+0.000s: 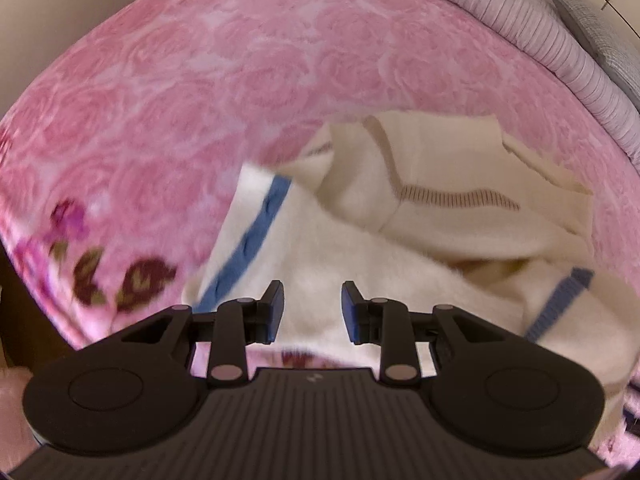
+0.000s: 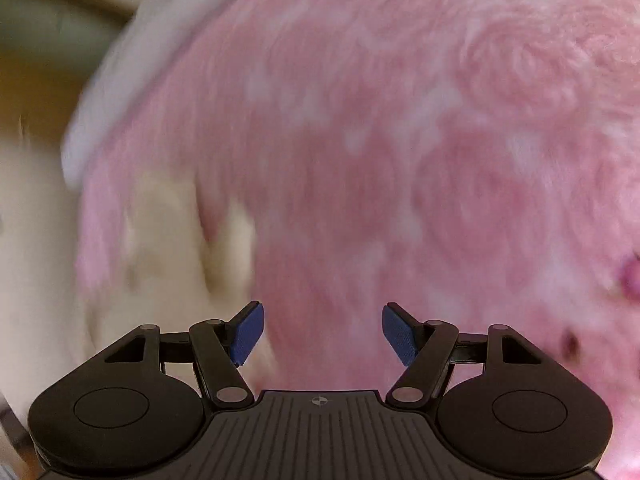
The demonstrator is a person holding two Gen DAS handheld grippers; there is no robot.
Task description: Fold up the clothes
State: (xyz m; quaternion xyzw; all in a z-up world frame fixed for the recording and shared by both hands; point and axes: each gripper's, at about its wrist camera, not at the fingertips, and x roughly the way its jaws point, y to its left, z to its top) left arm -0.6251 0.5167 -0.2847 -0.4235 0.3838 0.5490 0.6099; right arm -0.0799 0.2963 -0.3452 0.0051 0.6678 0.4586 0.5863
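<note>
A cream garment (image 1: pixel 420 216) lies bunched on a pink rose-patterned blanket (image 1: pixel 200 80). It has blue stripes (image 1: pixel 256 236) down its fleecy part, and a smoother cream panel with a line of brown stitching (image 1: pixel 456 199) is folded over on top. The blanket's near edge carries dark red flowers (image 1: pixel 132 280). At the far right a ribbed, pale cover (image 1: pixel 560 52) lies along the blanket's edge.

The left gripper (image 1: pixel 313 312) points steeply down over the fleecy part of the garment. Its jaws stand a narrow way apart, with cream cloth showing through the gap; whether the pads touch the cloth I cannot tell, and nothing is pinched between them.

The right gripper (image 2: pixel 323 334) hangs over bare pink blanket, its jaws wide with nothing between them. This view is badly blurred. The cream garment (image 2: pixel 152 264) shows only as a pale smear at the left, just beside the gripper's left finger (image 2: pixel 249 332) and partly behind it.
</note>
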